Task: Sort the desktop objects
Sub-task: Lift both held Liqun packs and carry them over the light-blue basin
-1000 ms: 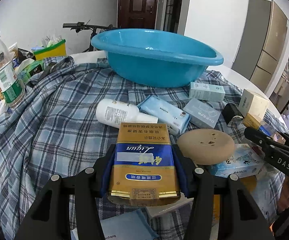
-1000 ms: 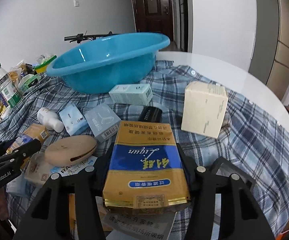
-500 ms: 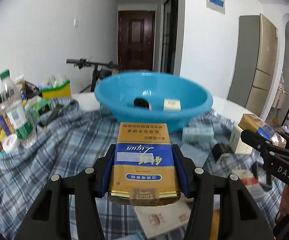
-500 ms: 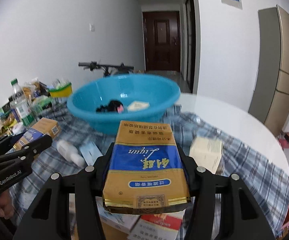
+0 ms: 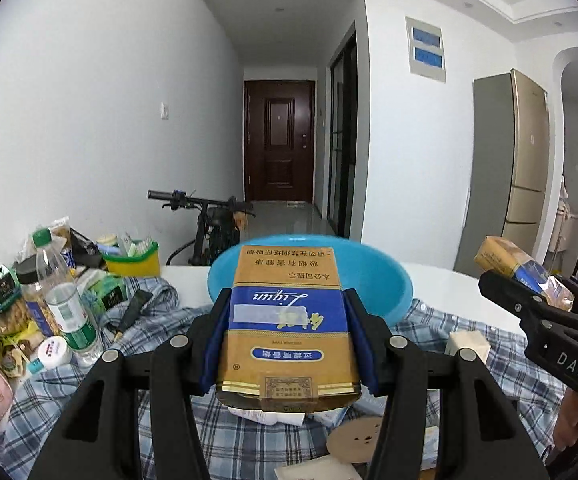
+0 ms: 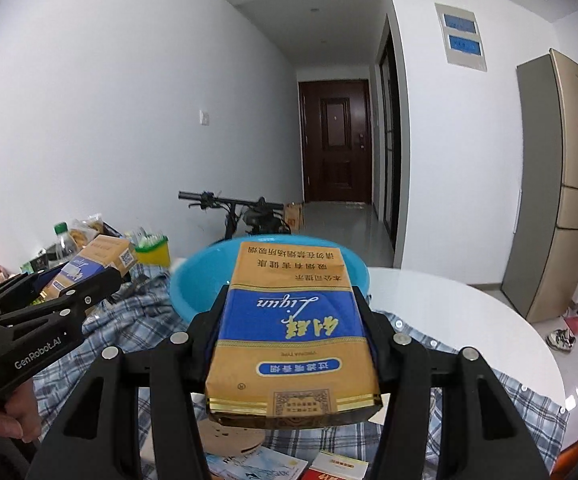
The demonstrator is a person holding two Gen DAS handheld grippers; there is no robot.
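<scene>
My left gripper [image 5: 287,312] is shut on a gold and blue cigarette carton [image 5: 287,328], held high over the table. My right gripper [image 6: 293,312] is shut on a second, matching carton [image 6: 293,332]. Behind both cartons sits the blue basin [image 5: 385,284] [image 6: 193,280] on the plaid cloth. In the left wrist view the right gripper [image 5: 529,296] with its carton [image 5: 509,260] shows at the right edge. In the right wrist view the left gripper [image 6: 69,280] and its carton [image 6: 101,258] show at the left, with a hand [image 6: 5,416] below.
A water bottle [image 5: 65,300], snack packs and a yellow box [image 5: 131,262] crowd the table's left end. A tan round disc [image 5: 355,438], a cream box [image 5: 467,344] and small packets lie on the plaid cloth [image 5: 149,360] below. A bicycle [image 5: 213,220] stands behind; the white tabletop [image 6: 469,320] extends right.
Both grippers have risen with their cartons and tilted up towards level, so the table items have dropped low in view and the hallway and door now fill the frames.
</scene>
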